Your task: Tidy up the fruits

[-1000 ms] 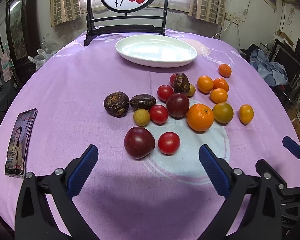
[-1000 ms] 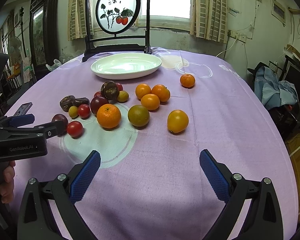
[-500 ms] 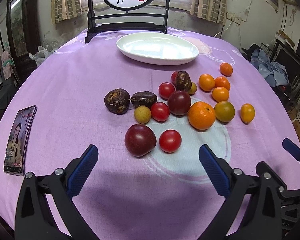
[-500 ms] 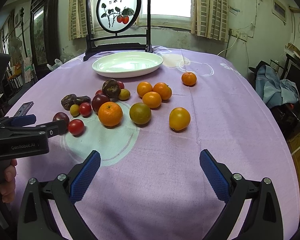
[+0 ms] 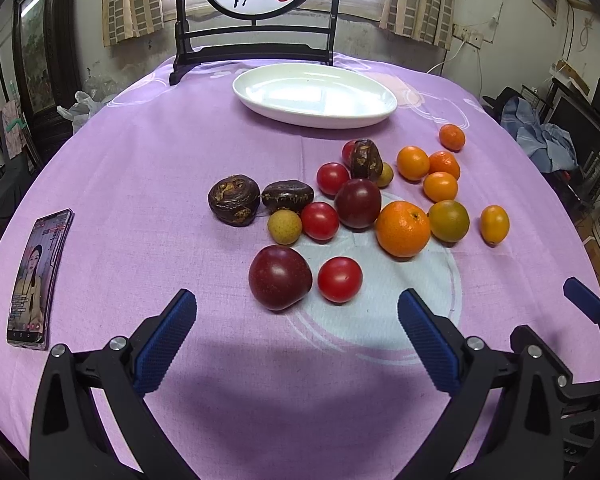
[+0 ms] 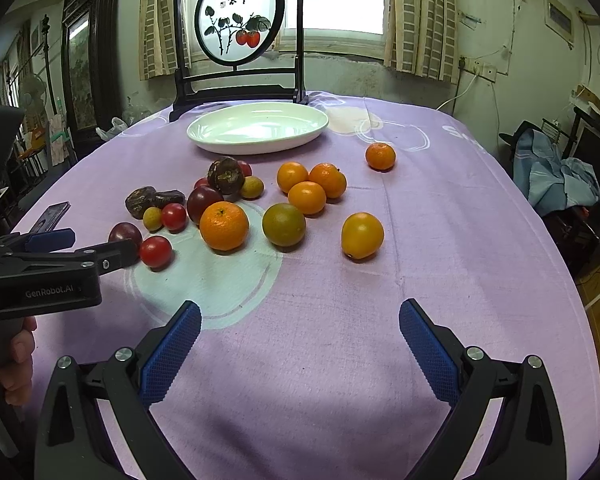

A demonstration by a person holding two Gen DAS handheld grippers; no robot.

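Loose fruit lies on a purple tablecloth [image 5: 140,160] in front of an empty white oval plate [image 5: 314,96] [image 6: 258,128]. Nearest my left gripper [image 5: 296,320] are a dark red plum [image 5: 280,277] and a red tomato [image 5: 339,279], just beyond its open, empty fingers. Farther off sit a large orange [image 5: 402,229] [image 6: 224,225], a green-orange citrus [image 5: 448,221] [image 6: 284,224], small mandarins [image 5: 413,163] and brown wrinkled fruits [image 5: 234,199]. My right gripper [image 6: 300,332] is open and empty above bare cloth, with a yellow-orange fruit [image 6: 362,235] ahead of it. The left gripper [image 6: 84,248] shows at that view's left edge.
A phone [image 5: 36,276] lies near the table's left edge. A dark wooden stand with a round painted panel [image 6: 240,16] rises behind the plate. A lone mandarin [image 6: 380,156] sits far right. A hand [image 6: 16,360] grips the left tool's handle. Clutter surrounds the table.
Both grippers have crept slightly forward toward the fruit, which sits a little lower and nearer in both views. No fruit has moved, and both grippers stay open.
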